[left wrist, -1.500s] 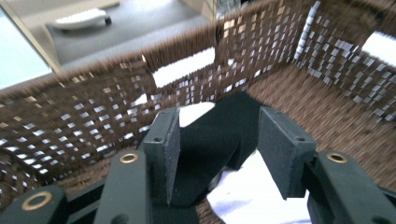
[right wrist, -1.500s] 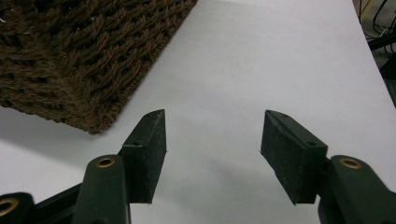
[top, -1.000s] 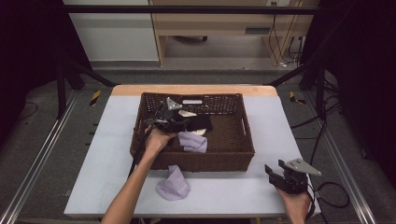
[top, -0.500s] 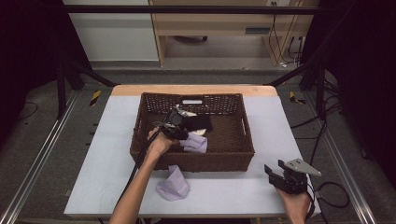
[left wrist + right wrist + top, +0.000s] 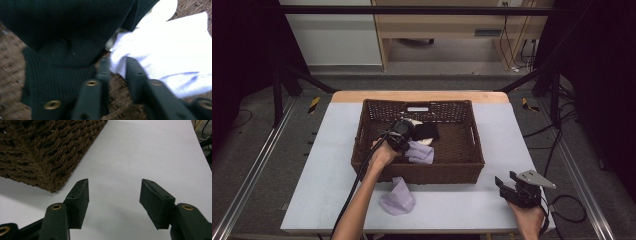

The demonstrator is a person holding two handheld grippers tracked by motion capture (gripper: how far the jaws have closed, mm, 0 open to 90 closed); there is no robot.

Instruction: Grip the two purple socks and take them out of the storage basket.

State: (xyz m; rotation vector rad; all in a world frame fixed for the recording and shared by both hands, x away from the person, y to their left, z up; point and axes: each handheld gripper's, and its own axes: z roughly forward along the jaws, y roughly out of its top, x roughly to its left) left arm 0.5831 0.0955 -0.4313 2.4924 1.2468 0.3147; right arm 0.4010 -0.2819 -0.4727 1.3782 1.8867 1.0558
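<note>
While our left gripper pinches the pale lilac cloth's edge mid-basket, our right gripper idles wide open, empty, near the table's front-right corner.

No text, label, brand, number or sign is legible in any view.

Basket sits mid-table, toward the far edge. Inside it, a dark garment lies near the middle, a pale cloth just in front of it, touching. Left gripper is in the basket, left of the garment, its jaws at the pale cloth's edge. Another cloth lies on the table before the basket's near wall. Right gripper is over the table's near right corner, right of the basket.
</note>
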